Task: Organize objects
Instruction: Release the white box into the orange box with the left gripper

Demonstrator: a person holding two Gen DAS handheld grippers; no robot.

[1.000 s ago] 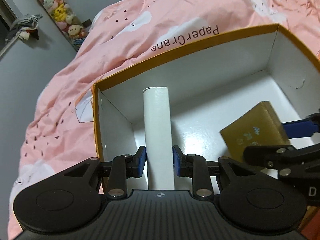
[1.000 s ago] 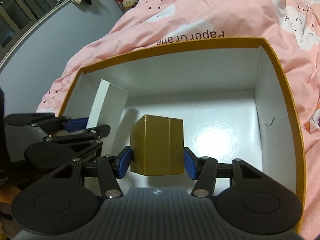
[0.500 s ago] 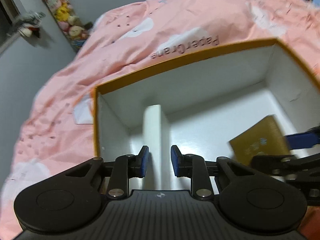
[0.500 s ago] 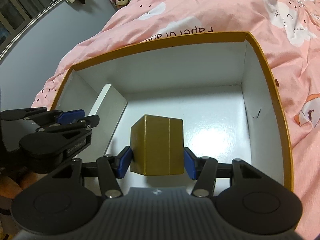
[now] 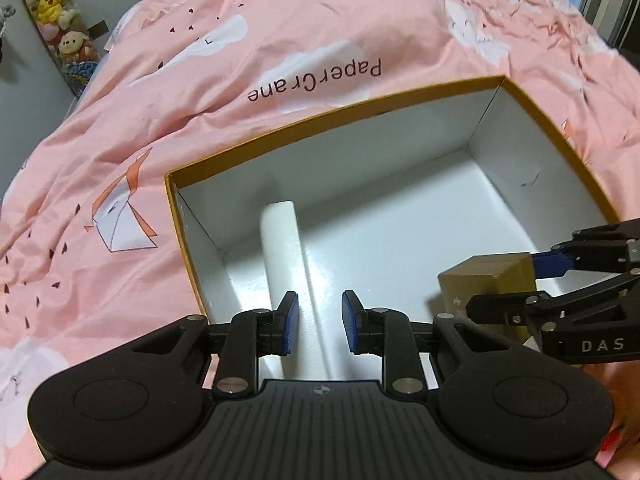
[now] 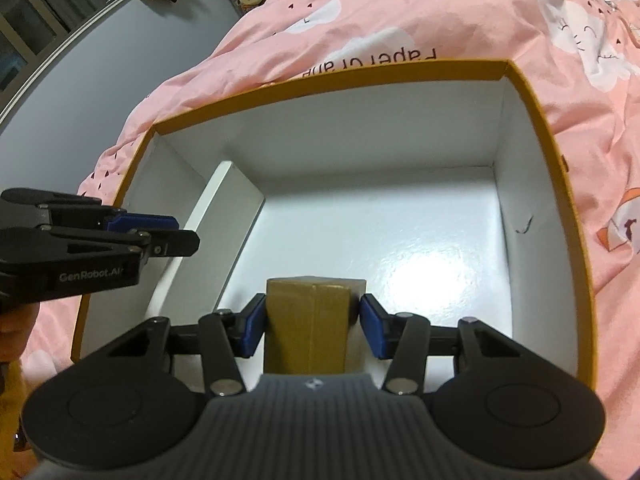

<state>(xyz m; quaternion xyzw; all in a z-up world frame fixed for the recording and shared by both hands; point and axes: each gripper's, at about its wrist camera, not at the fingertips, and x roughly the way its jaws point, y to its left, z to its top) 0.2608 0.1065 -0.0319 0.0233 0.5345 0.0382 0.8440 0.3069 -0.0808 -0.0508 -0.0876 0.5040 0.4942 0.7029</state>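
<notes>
White box [image 5: 280, 248] stands against the orange-rimmed box's [image 5: 336, 110] left wall; left claw [image 5: 316, 326] empty, narrowly parted. Right claw [image 6: 312, 326], closing, brackets gold box [image 6: 308, 328] beside it.

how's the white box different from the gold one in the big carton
The white box is long, thin and plain; the gold box is short, blocky and brownish gold. The white box leans at the carton's left wall, free of the left gripper; the gold box sits between the right gripper's pads. Both are inside the carton.
</notes>
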